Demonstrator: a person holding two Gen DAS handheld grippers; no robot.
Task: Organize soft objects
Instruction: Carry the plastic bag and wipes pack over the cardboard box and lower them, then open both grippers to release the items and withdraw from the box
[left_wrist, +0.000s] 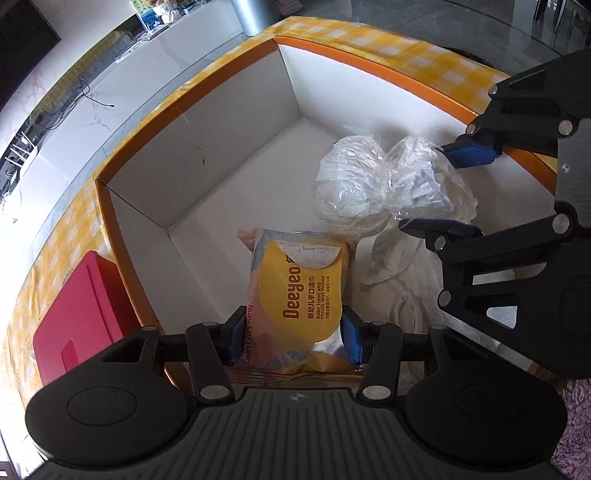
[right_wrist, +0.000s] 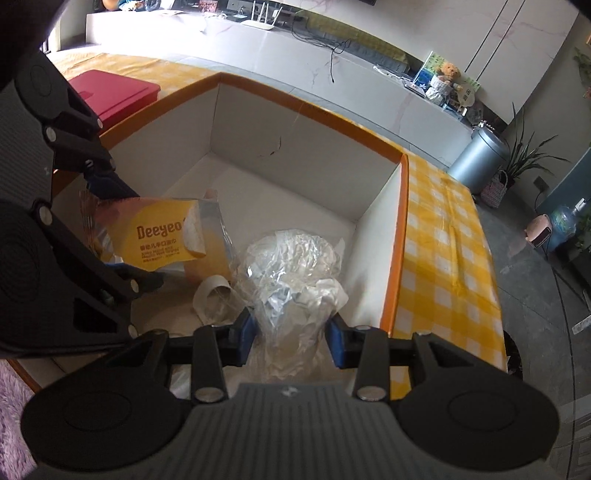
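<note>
We judge the task nearly done: both soft things hang over the orange-rimmed box (left_wrist: 192, 96) on the bench. Our left hand-held gripper (left_wrist: 291, 338) is clamped on the wipes pack (left_wrist: 299, 288) by the near wall; our right hand-held gripper (right_wrist: 291, 338) is clamped on the plastic-wrapped bundle (right_wrist: 291, 273), beside it, still unreleased.

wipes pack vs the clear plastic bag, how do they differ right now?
The wipes pack is flat, opaque and printed yellow; the clear plastic bag is crinkled, see-through, stuffed with white material. The left gripper grips the pack; the right gripper grips the bag. Both are over the orange-rimmed box.
</note>
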